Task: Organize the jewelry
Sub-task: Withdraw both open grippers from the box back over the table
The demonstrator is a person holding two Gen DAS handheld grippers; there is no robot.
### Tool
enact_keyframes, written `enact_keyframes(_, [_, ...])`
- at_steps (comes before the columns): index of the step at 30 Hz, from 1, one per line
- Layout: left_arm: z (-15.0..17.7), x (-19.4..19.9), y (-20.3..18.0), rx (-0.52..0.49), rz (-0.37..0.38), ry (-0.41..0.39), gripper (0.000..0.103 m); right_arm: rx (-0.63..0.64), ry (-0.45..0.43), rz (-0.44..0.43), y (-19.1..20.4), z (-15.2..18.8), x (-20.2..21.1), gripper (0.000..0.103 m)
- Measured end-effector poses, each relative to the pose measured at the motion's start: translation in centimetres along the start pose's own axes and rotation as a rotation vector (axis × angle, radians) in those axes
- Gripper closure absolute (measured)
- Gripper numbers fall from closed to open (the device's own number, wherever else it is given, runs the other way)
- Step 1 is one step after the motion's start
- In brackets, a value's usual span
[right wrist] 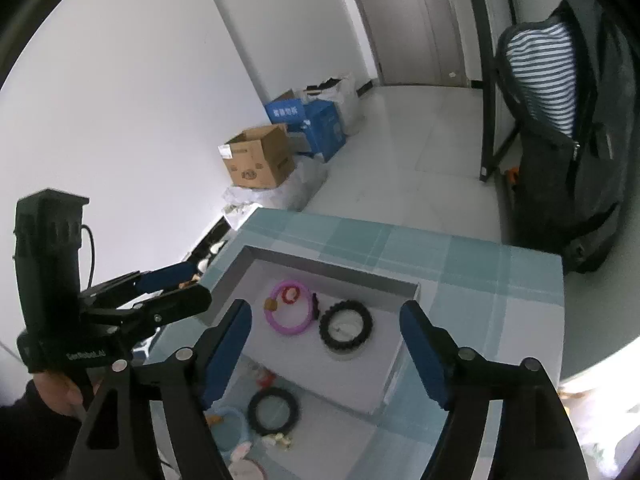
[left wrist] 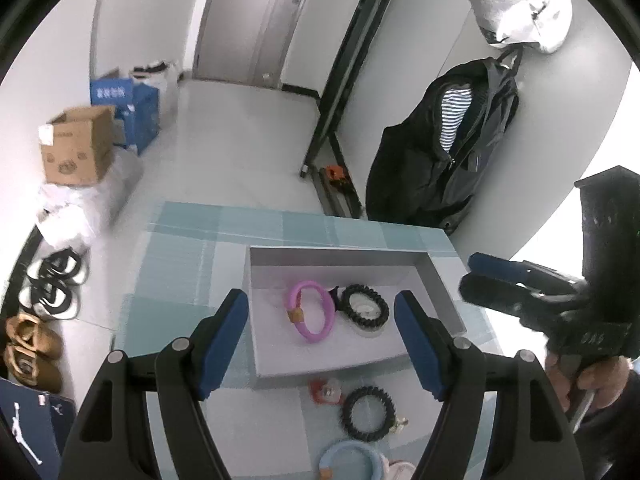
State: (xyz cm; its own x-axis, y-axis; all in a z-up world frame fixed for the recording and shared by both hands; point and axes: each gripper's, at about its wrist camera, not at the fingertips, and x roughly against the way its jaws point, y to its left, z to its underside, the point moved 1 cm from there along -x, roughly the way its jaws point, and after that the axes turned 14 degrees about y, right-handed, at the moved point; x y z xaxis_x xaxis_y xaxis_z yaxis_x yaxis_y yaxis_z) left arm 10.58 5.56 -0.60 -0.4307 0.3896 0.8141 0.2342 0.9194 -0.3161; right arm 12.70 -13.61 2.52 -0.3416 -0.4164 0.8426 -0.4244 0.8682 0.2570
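The left gripper point(left wrist: 322, 340) is hanging over the worktop point(left wrist: 188, 264) with its jaws spread wide, and nothing is sitting between them. The right gripper point(right wrist: 326, 344) is hanging there too, just as wide and just as empty. Just past the tips of both grippers, a white tray point(left wrist: 340, 258) is lying on the worktop. Inside the tray, a pink bracelet point(left wrist: 311, 312) is lying right beside a black bracelet point(left wrist: 365, 306). Closer in, under the left gripper, a second black bracelet point(left wrist: 369, 412) is lying on the worktop outside the tray, with a small red piece point(left wrist: 326, 392) near it. A light blue bracelet point(left wrist: 352, 460) is lying closest of all, down by the gripper's base. A hand point(left wrist: 600, 380) is holding the right gripper from below.
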Motion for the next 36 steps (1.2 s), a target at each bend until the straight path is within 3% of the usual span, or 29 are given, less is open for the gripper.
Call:
enact_keyframes(8, [3.0,-0.1,-0.3,0.06,-0.022,0.046,0.032,0.013,-0.046,0.015,1.3,2.7,2.3,0.01])
enact_keyframes(13, [5.2,-0.4,-0.6,0.125,-0.017,0.096,0.031,0.011,-0.056,0.022,2.1,5.6,2.7,0.006])
enact_keyframes(21, [7.9,-1.7,-1.3,0.145,-0.009,0.196,0.031,-0.073,0.02,0.012,1.9,10.4,0.8,0.005])
enact_keyframes(27, [8.5,-2.1,-1.3,0.162,-0.014,0.225,0.031,-0.004,0.096,0.03,3.9,12.5,-0.9,0.005])
enact_keyframes(36, [9.2,-2.2,-0.7,0.172,-0.046,0.217,0.031,0.062,0.13,0.026,6.0,14.0,-2.3,0.006])
